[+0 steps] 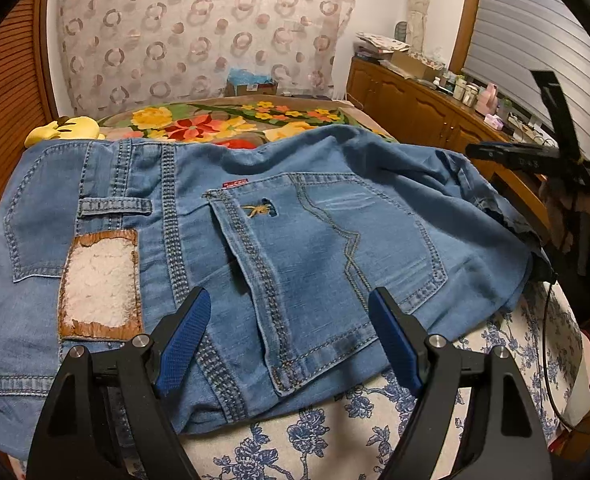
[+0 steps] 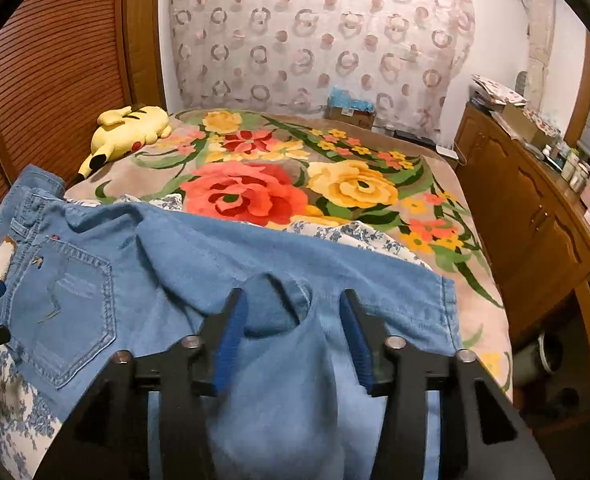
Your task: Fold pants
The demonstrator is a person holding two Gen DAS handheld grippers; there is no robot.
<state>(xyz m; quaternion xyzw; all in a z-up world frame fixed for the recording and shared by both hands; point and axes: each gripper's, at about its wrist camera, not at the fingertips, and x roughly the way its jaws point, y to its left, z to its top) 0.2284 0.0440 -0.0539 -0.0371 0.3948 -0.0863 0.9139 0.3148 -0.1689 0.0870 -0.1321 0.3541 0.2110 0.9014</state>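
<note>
Blue denim pants (image 1: 295, 240) lie spread, back pockets up, over a blue-flowered sheet (image 1: 335, 432) at the near end of the bed.

Left gripper (image 1: 289, 300): jaws wide apart, hovering over the seat, back pocket between the blue pads (image 1: 183, 340); nothing gripped.

Right gripper (image 2: 293, 302): jaws partly apart, a raised fold of the leg cloth standing between them; pads do not appear to press it.

Floral blanket (image 2: 295, 184) at 12 o'clock of the pants; yellow plush toy (image 2: 127, 132) at 10 o'clock.
</note>
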